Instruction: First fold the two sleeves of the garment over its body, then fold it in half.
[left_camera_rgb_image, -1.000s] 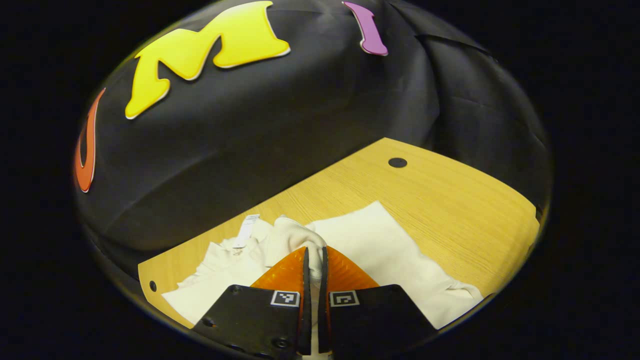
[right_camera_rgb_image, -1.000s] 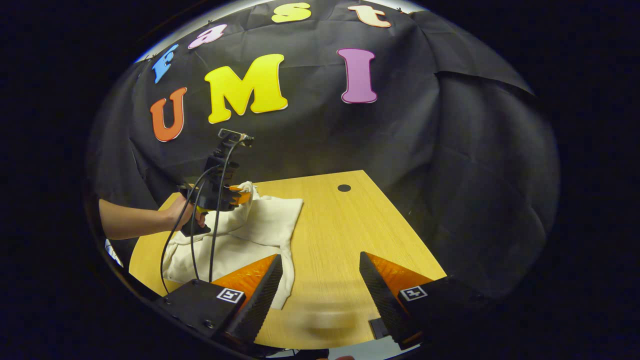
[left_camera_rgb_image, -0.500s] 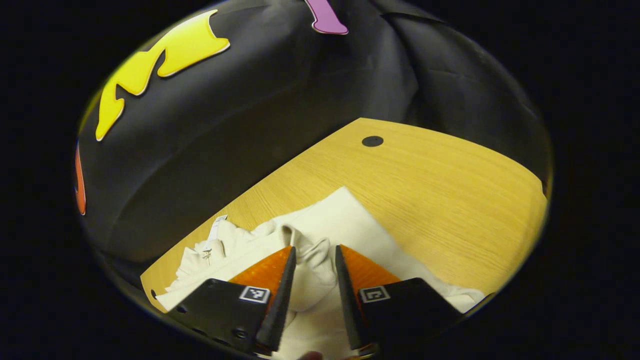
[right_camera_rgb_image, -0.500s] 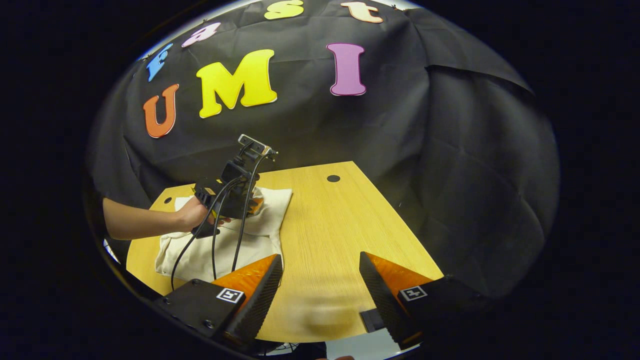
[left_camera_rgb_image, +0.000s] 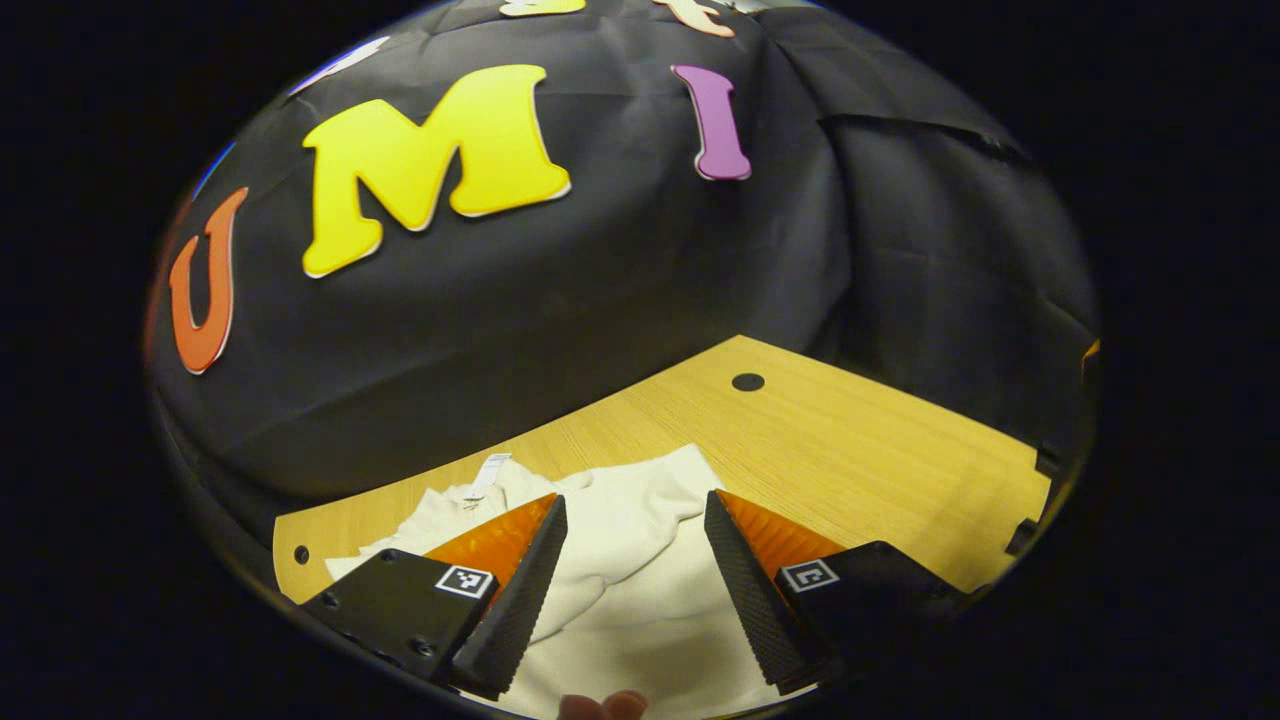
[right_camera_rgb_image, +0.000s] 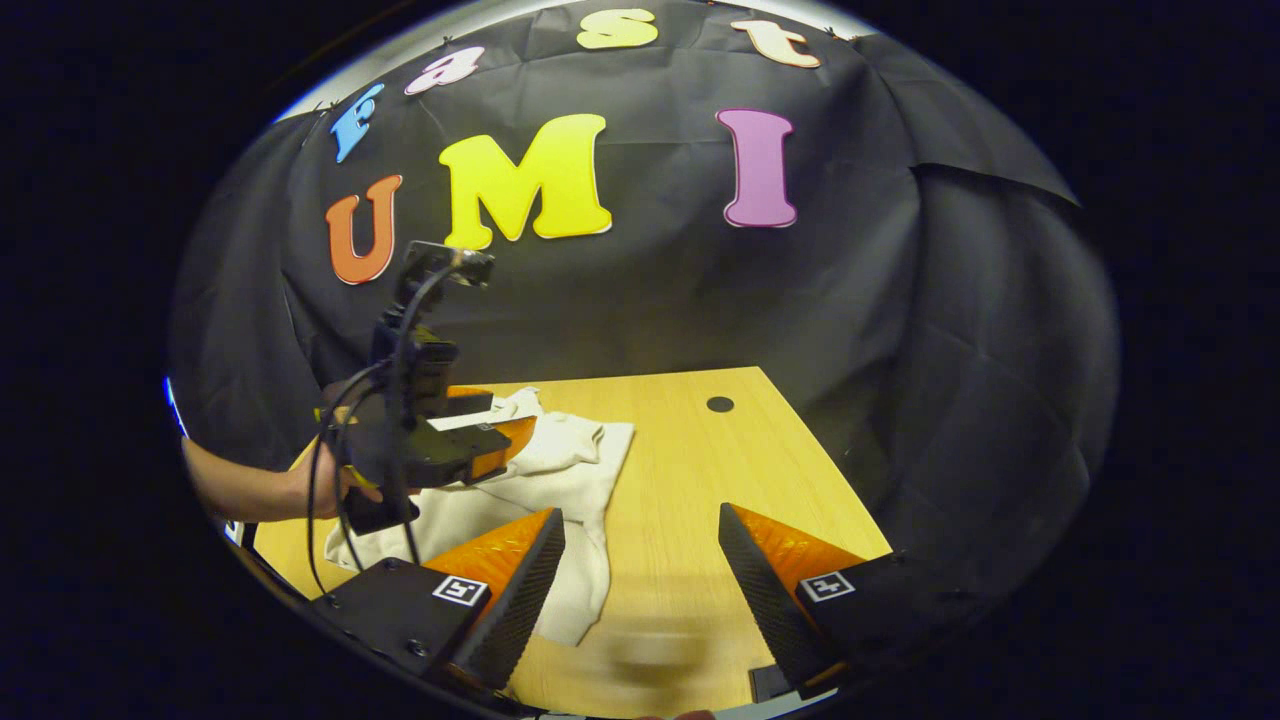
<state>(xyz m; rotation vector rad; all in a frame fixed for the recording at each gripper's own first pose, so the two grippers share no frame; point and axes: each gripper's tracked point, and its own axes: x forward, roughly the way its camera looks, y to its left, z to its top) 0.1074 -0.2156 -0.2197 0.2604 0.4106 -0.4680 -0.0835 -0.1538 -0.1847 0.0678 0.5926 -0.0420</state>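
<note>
A light wooden table (right_camera_rgb_image: 690, 500) stands against the booth's black cloth wall, a small dark round hole (right_camera_rgb_image: 719, 404) near its far edge. A cream garment (right_camera_rgb_image: 560, 470) lies rumpled directly on the tabletop toward its left side, one edge reaching the near part of the table.

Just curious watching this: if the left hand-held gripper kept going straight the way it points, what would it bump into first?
Probably the cream garment lying between its open fingers on the table; depth is unclear.
</note>
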